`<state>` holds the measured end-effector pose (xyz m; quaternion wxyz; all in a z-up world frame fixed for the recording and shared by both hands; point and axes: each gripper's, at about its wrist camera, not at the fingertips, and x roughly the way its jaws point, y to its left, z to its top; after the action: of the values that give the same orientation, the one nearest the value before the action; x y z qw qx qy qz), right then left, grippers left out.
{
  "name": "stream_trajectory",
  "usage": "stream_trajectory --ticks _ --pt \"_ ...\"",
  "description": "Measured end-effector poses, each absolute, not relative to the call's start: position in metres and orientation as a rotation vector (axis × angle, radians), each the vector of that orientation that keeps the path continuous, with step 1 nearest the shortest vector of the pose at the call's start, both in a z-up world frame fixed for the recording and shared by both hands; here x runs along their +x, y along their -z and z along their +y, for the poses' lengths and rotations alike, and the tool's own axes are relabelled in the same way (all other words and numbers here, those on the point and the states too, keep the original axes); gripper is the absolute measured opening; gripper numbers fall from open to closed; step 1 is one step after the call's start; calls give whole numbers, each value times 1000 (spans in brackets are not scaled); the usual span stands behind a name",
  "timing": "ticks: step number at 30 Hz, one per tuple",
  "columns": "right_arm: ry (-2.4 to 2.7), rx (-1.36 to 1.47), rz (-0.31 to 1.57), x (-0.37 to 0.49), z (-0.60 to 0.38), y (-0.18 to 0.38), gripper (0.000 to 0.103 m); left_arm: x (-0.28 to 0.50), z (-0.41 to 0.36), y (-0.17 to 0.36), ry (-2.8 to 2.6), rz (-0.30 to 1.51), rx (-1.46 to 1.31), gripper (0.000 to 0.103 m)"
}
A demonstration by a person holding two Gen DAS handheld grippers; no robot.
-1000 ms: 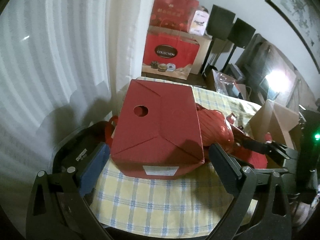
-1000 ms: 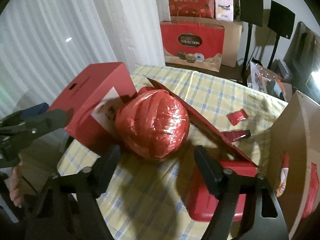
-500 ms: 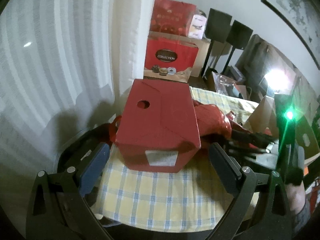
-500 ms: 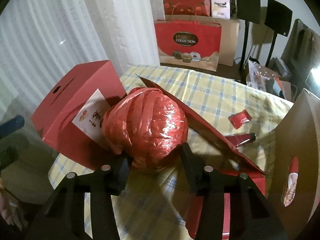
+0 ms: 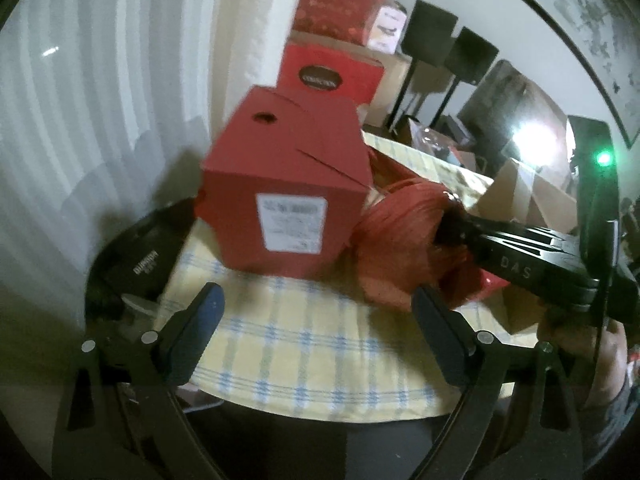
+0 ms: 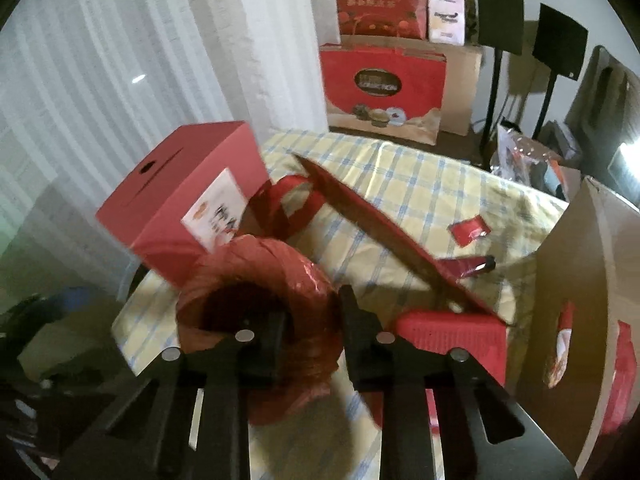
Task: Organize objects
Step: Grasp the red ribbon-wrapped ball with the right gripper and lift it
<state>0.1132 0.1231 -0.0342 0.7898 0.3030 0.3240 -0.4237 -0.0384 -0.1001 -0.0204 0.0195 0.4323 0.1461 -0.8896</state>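
The right gripper (image 6: pixel 312 320) is closing its black jaws on a glossy red ribbon-wound ball (image 6: pixel 260 300), one finger seemingly inside its hollow, the wall pinched between them. The ball sits at the near edge of a table under a yellow cloth with blue checks (image 6: pixel 400 184). The left gripper (image 5: pixel 316 320) has its blue-padded jaws spread wide but narrowing, nothing between them. Beyond it stands a matte red cardboard box (image 5: pixel 288 184) with a round hole and a blurred white label. Far off, a red paper bag (image 6: pixel 380 88) reads "COLLECTION".
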Motion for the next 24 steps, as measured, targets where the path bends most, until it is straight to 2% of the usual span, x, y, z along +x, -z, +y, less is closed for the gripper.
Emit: stream_trajectory --ticks 14,16,18,24 --pt "886 686 705 109 150 36 22 -30 -49 28 2846 422 1475 81" --pt "873 694 701 110 152 36 22 -30 -42 28 2848 389 1491 73" --pt "860 699 695 111 156 34 22 -33 -40 31 2834 385 1509 59" --pt "863 667 699 110 163 28 22 -35 -46 35 2805 473 1516 47"
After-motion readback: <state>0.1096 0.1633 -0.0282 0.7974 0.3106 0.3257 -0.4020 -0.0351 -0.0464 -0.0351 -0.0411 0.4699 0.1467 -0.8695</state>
